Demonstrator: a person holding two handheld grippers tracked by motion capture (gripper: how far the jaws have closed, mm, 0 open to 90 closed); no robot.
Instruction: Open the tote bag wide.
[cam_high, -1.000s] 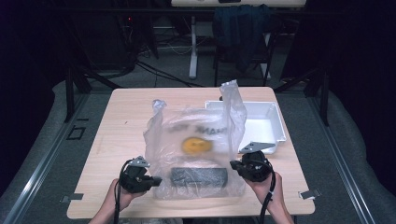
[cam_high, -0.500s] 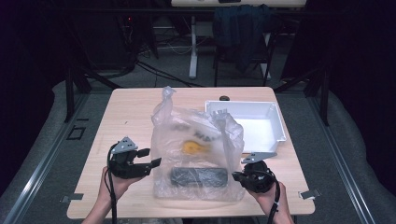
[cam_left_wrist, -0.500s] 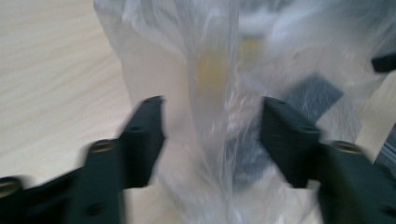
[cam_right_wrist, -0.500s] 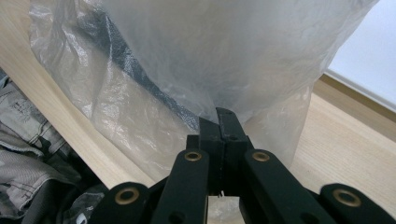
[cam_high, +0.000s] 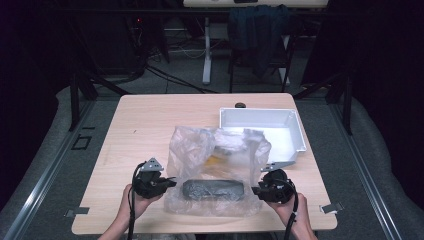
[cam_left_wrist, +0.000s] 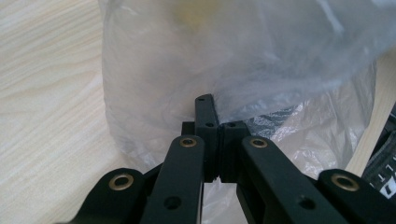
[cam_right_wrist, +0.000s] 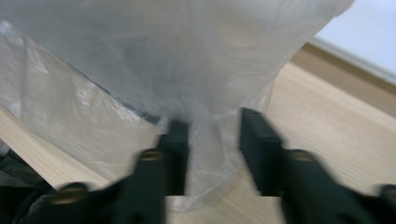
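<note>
Gripping, left gripper (cam_left_wrist: 212, 140): jaws pressed together against the clear plastic bag (cam_high: 216, 165), whether film is pinched unclear.
Right gripper (cam_right_wrist: 212, 140): jaws apart, bag film between them.
Bag: mid-table, dark bundle (cam_high: 212, 189) inside.
Beyond: white tray (cam_high: 295, 131).

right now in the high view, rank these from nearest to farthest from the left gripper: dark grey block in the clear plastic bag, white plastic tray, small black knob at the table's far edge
1. Dark grey block, just beside the left gripper, inside the clear plastic bag.
2. White plastic tray, far right.
3. Small black knob, far edge, behind the tray.
</note>
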